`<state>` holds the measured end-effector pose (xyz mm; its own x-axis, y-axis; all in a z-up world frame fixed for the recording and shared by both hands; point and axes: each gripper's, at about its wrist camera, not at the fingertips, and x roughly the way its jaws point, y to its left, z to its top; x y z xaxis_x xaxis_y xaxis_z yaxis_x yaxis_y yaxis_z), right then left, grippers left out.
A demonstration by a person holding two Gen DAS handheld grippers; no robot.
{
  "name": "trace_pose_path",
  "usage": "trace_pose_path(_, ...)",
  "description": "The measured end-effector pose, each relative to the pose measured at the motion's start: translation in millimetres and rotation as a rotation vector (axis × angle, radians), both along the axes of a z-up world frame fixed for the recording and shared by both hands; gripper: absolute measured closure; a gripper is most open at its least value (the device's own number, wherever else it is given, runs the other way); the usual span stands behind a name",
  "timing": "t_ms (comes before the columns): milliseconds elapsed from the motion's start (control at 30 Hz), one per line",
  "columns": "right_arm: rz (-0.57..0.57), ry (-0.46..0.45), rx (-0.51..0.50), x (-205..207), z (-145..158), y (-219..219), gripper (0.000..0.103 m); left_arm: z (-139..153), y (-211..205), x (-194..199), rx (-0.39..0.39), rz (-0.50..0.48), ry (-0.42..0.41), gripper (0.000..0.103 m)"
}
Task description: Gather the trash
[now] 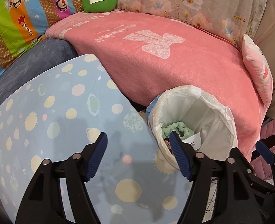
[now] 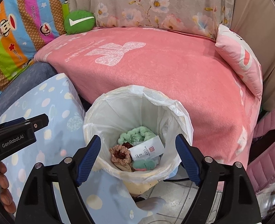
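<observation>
**Grippers held open at the lined bin**

Trash is seen inside the bag-lined bin, low centre of the right wrist view: white card, green scrunchie, brown scrunchie. Right gripper is spread empty above it; left gripper is held open, empty, over the dotted blue cushion.

A pale blue cloth dotted with cream, pink and mint spots covers the surface. Behind it lies a salmon-pink blanket with a white bow motif, backed by a beige floral fabric with blue and pink blossoms. A striped quilt in green, orange, blue and magenta carries cartoon monkey faces. The green cushion bears a white tick. The bin has a white liner; inside it are mint-green and brown scrunchies and a white card with a red mark.
</observation>
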<state>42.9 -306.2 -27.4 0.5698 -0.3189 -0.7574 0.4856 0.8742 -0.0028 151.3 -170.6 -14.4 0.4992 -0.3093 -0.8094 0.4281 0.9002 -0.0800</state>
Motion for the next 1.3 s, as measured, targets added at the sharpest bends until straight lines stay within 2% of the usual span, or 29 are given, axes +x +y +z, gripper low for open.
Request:
trace_pose_path(267,-0.008,0.018,-0.019,-8,-2,7,0.019,-12,6,-10,0.02,0.01,0.01,0.027)
trace_pose_path(500,0.002,0.039,-0.044,-12,-6,13,0.015,-18,7,-22,0.049,0.001,-0.015,0.02)
trace_pose_path(533,0.004,0.041,-0.044,-13,-7,13,0.006,-19,7,-23,0.056,-0.002,-0.024,0.019)
trace_pose_path(933,-0.022,0.052,-0.062,-28,-17,9,0.007,-26,6,-33,0.093,0.001,-0.048,0.011)
trace_pose_path(1300,-0.014,0.064,-0.101,-38,-16,13,0.007,-25,1,-42,0.088,-0.011,-0.07,0.01)
